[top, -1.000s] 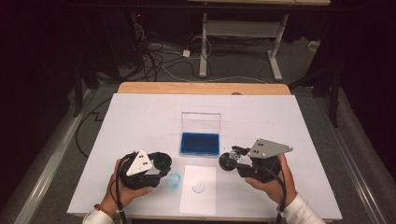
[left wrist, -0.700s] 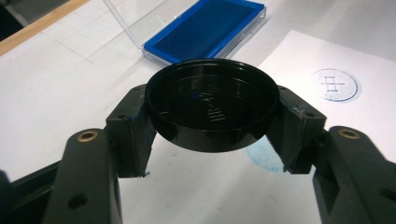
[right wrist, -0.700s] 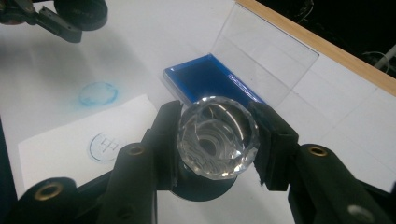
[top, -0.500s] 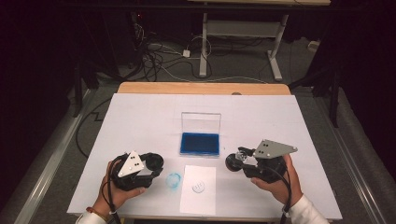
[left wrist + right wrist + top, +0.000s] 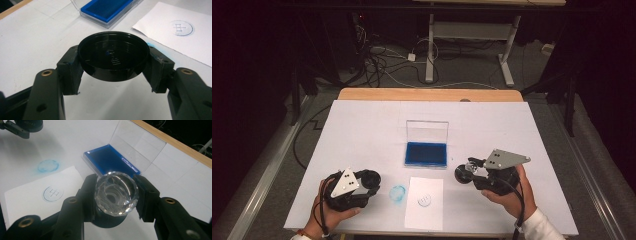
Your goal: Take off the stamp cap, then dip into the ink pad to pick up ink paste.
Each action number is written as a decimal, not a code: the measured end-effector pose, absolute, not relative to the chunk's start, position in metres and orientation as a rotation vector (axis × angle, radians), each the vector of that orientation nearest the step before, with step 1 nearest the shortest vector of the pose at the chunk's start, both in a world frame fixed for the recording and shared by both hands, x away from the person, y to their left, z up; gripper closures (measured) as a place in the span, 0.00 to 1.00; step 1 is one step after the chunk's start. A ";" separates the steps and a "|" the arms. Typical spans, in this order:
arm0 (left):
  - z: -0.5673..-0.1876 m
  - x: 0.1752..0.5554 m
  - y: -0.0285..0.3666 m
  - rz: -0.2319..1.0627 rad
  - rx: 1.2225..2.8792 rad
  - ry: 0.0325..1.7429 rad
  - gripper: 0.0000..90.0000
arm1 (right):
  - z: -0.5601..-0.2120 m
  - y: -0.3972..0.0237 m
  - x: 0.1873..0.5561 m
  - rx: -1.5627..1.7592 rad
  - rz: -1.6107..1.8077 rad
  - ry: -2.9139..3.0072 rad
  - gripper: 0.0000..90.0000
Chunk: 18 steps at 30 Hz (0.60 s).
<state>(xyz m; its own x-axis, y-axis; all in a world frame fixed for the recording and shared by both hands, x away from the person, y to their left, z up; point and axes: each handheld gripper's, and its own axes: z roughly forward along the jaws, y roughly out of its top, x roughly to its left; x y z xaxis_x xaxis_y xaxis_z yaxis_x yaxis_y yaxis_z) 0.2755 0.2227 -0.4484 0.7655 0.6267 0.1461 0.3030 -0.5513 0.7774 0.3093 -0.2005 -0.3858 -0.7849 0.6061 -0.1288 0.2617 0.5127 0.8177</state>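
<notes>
- Since a second ago, left tongs [image 5: 371, 181] have slid toward the desk's [image 5: 362, 125] near left corner, clamped on a black round cap [image 5: 113, 55].
- Right tongs [image 5: 464, 172], near the front edge, grip a clear faceted stamp [image 5: 116, 193].
- Between them lies stamped paper [image 5: 426, 202].
- Beyond, mid-desk, sits the open blue ink pad [image 5: 426, 153].

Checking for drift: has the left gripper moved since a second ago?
Yes. In the high view the left gripper, shut on a black cap, has slid left, away from the blue ink smudge on the table.
</notes>
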 end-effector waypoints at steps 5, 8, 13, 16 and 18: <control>-0.452 0.271 0.227 0.524 2.188 0.703 0.41 | -0.386 -0.198 0.310 0.713 1.169 2.361 0.64; -0.454 0.269 0.228 0.521 2.193 0.703 0.41 | -0.385 -0.197 0.310 0.710 1.172 2.364 0.64; -0.455 0.273 0.228 0.510 2.205 0.703 0.41 | -0.384 -0.193 0.316 0.714 1.175 2.360 0.64; -0.456 0.274 0.229 0.510 2.202 0.707 0.41 | -0.383 -0.189 0.319 0.707 1.176 2.368 0.64; -0.455 0.274 0.230 0.513 2.205 0.705 0.41 | -0.383 -0.185 0.322 0.704 1.168 2.375 0.64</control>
